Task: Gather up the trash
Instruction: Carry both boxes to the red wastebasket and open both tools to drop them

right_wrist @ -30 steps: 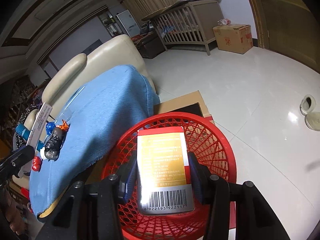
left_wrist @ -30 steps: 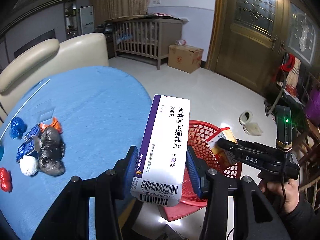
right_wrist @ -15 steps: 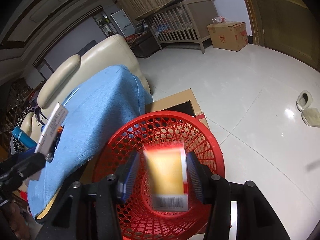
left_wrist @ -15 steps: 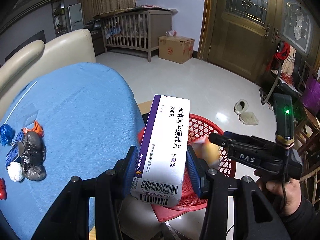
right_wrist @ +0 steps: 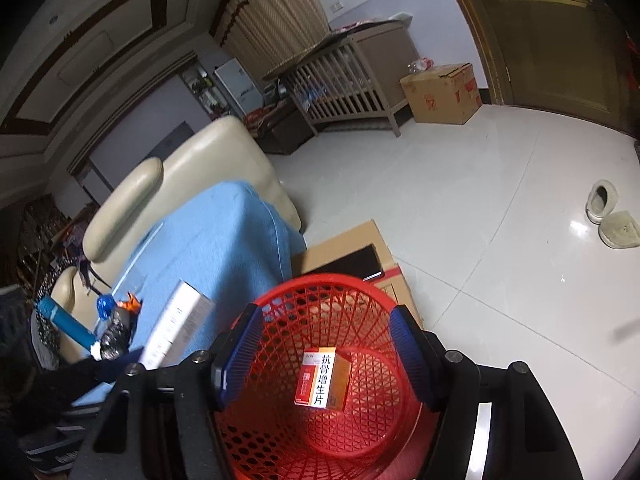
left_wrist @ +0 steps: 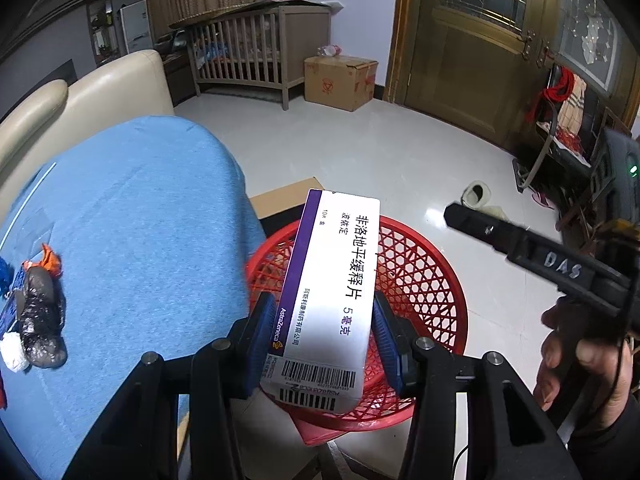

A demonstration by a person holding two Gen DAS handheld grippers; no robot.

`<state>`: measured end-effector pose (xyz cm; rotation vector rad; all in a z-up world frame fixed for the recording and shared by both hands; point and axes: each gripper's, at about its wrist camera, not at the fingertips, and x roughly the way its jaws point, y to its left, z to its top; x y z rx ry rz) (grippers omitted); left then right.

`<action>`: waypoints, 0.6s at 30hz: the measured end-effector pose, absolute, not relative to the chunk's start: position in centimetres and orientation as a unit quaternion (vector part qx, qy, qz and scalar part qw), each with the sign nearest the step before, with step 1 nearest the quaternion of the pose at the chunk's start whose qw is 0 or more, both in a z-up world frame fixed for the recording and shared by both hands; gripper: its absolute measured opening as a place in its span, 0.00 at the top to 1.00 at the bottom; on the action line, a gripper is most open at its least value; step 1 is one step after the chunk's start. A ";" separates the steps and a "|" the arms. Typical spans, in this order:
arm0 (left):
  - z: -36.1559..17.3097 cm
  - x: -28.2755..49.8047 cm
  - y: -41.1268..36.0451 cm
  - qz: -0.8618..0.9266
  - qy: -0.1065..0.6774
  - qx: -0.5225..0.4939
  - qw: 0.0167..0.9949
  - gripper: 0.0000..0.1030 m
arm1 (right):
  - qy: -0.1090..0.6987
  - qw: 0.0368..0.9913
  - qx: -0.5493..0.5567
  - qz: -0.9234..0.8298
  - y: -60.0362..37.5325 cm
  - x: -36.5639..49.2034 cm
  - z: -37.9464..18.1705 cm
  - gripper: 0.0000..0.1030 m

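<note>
My left gripper (left_wrist: 323, 336) is shut on a white and purple medicine box (left_wrist: 330, 288) and holds it above the near rim of the red mesh basket (left_wrist: 424, 272). My right gripper (right_wrist: 326, 354) is open and empty above the same basket (right_wrist: 280, 412). An orange and red medicine box (right_wrist: 323, 380) lies on the basket's floor. The white box also shows at the left in the right wrist view (right_wrist: 178, 328). A dark crumpled wrapper (left_wrist: 40, 320), a white wad (left_wrist: 12, 356) and orange scraps (left_wrist: 50, 260) lie on the blue tablecloth (left_wrist: 140, 240).
A flat cardboard sheet (right_wrist: 352, 248) lies under the basket on the white tile floor. A cream sofa (right_wrist: 192, 168) stands behind the table. A crib (left_wrist: 248, 56), a cardboard carton (left_wrist: 340, 82) and slippers (right_wrist: 608, 216) are farther off. A blue tube (right_wrist: 64, 322) lies at the table's edge.
My right gripper opened and the orange and red box dropped into the basket. My left gripper carried the white box over toward the basket.
</note>
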<state>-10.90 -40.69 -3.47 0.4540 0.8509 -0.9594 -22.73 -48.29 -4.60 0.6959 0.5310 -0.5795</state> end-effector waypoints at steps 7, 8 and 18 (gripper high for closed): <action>-4.3 -11.1 -42.2 -0.457 0.405 0.225 0.759 0.30 | 0.235 0.866 0.338 -0.283 -48.6 -23.3 -3.8 0.32; -4.4 -11.0 -42.1 -0.454 0.405 0.224 0.761 0.27 | 0.234 0.866 0.338 -0.283 -48.6 -23.3 -3.7 0.32; -2.7 -7.4 -37.1 -0.420 0.409 0.174 0.791 0.25 | 0.238 0.872 0.333 -0.269 -47.8 -22.3 -3.2 0.32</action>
